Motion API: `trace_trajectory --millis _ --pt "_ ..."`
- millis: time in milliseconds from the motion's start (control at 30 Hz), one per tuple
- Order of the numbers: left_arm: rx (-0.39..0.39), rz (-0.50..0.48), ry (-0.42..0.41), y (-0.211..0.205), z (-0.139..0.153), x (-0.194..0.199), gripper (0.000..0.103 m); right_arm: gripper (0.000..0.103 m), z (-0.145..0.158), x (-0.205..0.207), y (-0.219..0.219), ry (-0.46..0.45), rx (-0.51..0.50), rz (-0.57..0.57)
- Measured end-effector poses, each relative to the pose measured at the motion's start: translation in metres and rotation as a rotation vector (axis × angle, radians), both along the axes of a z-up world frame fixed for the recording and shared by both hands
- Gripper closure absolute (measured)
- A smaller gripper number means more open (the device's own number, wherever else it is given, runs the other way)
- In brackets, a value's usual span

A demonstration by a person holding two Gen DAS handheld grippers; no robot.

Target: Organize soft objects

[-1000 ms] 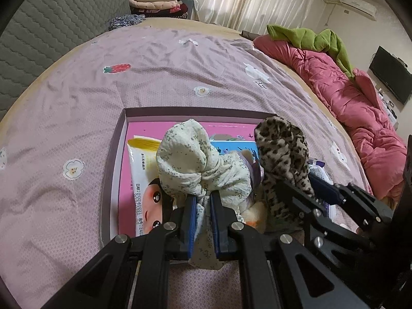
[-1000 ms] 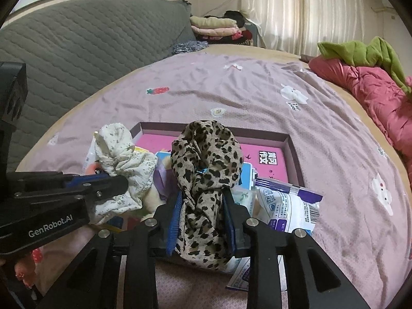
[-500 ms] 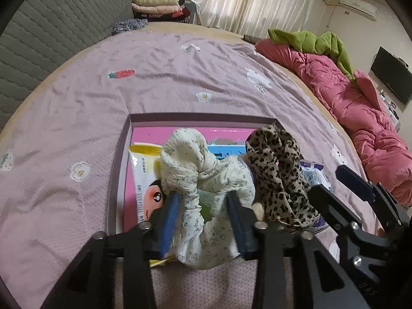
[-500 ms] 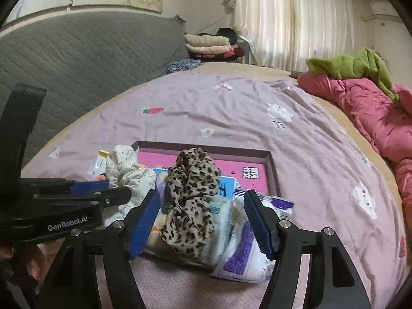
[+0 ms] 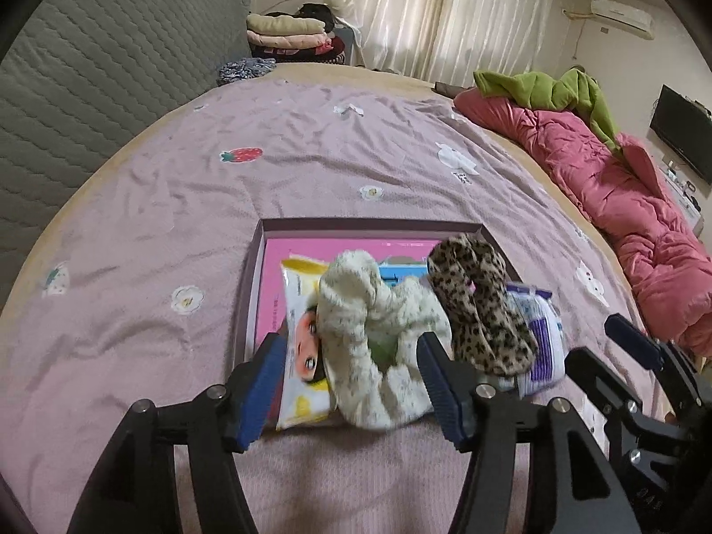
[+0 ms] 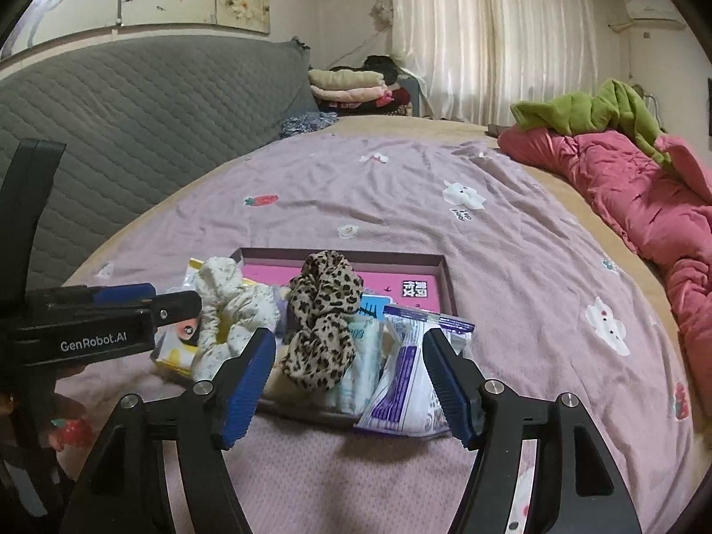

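Both jaws are spread wide, nothing grasped — the floral scrunchie (image 5: 378, 347) is framed by the left gripper (image 5: 351, 382), the leopard-print scrunchie (image 6: 322, 318) by the right gripper (image 6: 349, 382).

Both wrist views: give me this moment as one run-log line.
left gripper: open | right gripper: open | floral scrunchie: on packets in tray | leopard scrunchie: beside it | tray: on bed
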State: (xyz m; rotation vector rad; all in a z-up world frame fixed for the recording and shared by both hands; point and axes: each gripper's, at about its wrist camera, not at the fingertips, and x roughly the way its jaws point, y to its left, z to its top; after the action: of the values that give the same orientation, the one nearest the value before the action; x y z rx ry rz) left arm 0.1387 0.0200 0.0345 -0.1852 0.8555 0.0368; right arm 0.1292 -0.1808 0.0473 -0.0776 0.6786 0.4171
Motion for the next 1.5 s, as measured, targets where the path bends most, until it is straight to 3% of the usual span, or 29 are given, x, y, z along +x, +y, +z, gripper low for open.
trace_trajectory --millis 367,500,833,1500 --pt "0.056 0.01 0.036 -0.018 -0.006 -0.044 0.042 0.031 -0.004 -0.038 -0.009 0.026 -0.037 -0.021" --pt "0.042 0.005 0.051 -0.024 -0.009 -0.057 0.042 0.03 -0.009 -0.051 -0.012 0.049 -0.048 -0.023" --pt "0.052 0.046 0.019 -0.023 -0.012 -0.088 0.042 0.028 -0.018 -0.08 -0.018 0.037 -0.08 -0.087" --pt "0.036 0.05 0.069 -0.029 -0.027 -0.105 0.042 0.028 -0.029 -0.097 -0.011 0.07 -0.101 -0.067"
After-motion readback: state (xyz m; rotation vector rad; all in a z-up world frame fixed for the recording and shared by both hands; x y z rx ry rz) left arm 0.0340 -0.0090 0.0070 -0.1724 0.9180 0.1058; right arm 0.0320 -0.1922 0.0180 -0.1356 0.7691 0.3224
